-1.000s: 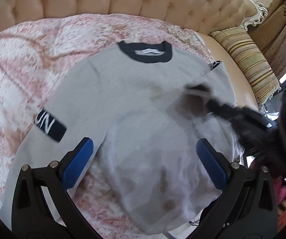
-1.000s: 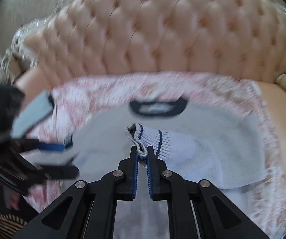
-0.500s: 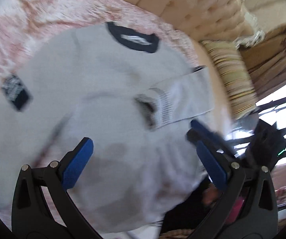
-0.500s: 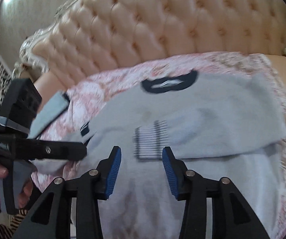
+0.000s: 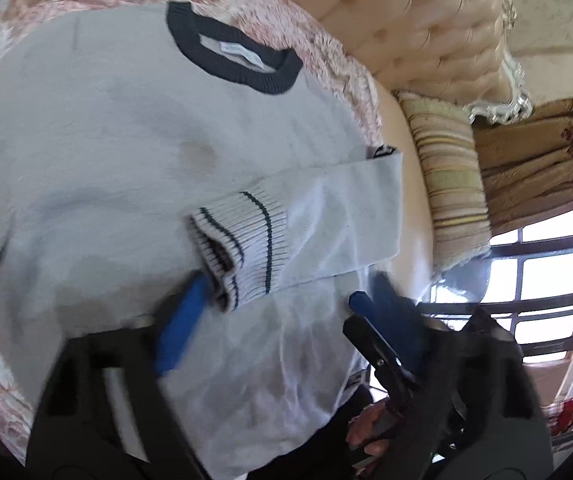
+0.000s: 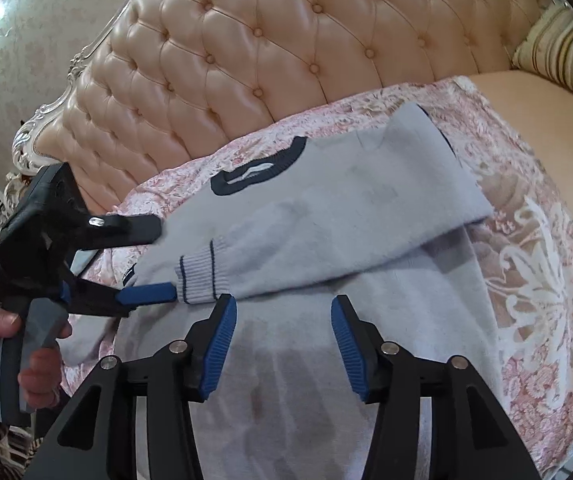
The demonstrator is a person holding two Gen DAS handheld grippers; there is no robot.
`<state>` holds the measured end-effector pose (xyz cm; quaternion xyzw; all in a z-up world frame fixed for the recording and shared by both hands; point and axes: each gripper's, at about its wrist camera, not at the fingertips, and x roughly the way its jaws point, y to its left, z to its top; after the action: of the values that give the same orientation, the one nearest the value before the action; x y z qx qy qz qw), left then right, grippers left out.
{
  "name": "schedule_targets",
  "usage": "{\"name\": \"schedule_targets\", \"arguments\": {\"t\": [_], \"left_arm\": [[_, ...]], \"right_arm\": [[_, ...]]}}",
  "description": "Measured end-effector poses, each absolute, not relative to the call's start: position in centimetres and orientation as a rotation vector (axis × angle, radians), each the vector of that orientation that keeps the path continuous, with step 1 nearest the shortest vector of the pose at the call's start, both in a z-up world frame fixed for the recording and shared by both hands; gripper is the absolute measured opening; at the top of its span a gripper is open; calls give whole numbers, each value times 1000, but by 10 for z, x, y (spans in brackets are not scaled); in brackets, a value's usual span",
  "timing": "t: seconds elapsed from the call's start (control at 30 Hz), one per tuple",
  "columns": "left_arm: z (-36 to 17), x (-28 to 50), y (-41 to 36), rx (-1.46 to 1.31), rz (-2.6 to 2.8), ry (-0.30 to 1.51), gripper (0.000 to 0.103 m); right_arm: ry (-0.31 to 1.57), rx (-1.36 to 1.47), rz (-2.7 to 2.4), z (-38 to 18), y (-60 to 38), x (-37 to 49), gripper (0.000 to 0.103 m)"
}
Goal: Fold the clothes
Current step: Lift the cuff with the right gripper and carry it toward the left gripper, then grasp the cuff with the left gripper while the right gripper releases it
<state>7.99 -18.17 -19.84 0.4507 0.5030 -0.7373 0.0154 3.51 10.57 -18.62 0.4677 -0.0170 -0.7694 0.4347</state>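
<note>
Sweater: a pale grey knit sweater (image 6: 326,220) lies flat on the pink floral bedspread (image 6: 526,280), its dark navy collar (image 6: 258,168) toward the tufted headboard (image 6: 286,40) and its hem toward the near edge of the bed.
Folded sleeve: one sleeve (image 5: 346,216) is laid across the chest — its ribbed cuff (image 5: 242,240), with two thin dark stripes, rests about mid-body.
Other sleeve: in the right wrist view it runs off toward the bed's left edge, partly hidden behind the left gripper, with a small dark patch (image 6: 129,276) showing on it.
Right gripper (image 6: 282,344): jaws spread wide with nothing between them, hovering over the lower body of the sweater, just short of the cuff.
Left gripper (image 5: 270,324): blurred in its own view; its blue pads stand well apart, nothing held. In the right wrist view one blue pad (image 6: 146,294) sits just beside the cuff end — whether it touches the knit cannot be told.
Left hand (image 6: 40,360): wraps the left gripper's handle, with a pink cuff at the wrist.
Right hand (image 5: 366,428): partly seen in the left wrist view, fingers around the right gripper's handle.
Surroundings: a striped pillow (image 5: 450,184) lies at the bed's right edge beside the headboard; a patterned curtain (image 5: 546,160) and a barred window (image 5: 534,280) stand past it.
</note>
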Motion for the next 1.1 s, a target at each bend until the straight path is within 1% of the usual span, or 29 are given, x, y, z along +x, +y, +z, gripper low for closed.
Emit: {"name": "schedule_targets", "arguments": {"t": [0.2,0.27,0.3,0.4,0.43,0.47,0.5,0.53,0.67,0.93,1.03,1.1], "left_arm": [[-201,75,-181,1404,-2279,1538,72],[-199,79,-182,1409,-2285,1503,71],[-199,82,-182,1414,-2289,1484,70],[-203,80,-183,1427,-2286,1462,61],[-204,79,-183,1431,-2286,1441,48],[-204,79,-184,1433,-2287,1423,24],[-206,80,-184,1424,-2290,1424,12],[-208,82,-185,1415,-2293,1425,7],[-208,89,-186,1382,-2340,1403,5],[-156,84,-180,1259,-2511,1310,5],[-146,82,-185,1224,-2529,1356,5],[-140,76,-186,1218,-2542,1380,5]], "right_arm": [[-42,1165,-1906,-191,110,37,54],[-38,1158,-1909,-189,111,36,54],[-44,1158,-1912,-189,112,35,54],[-61,1163,-1918,-188,112,32,54],[-64,1165,-1919,-188,113,32,54],[-62,1164,-1923,-187,114,33,55],[-62,1163,-1929,-187,116,33,55],[-64,1163,-1935,-186,118,33,55],[-85,1165,-1961,-183,129,32,58],[-87,1153,-2027,-173,144,27,59],[-5,1152,-2173,-170,154,20,59],[131,1180,-2256,-175,153,13,61]]}}
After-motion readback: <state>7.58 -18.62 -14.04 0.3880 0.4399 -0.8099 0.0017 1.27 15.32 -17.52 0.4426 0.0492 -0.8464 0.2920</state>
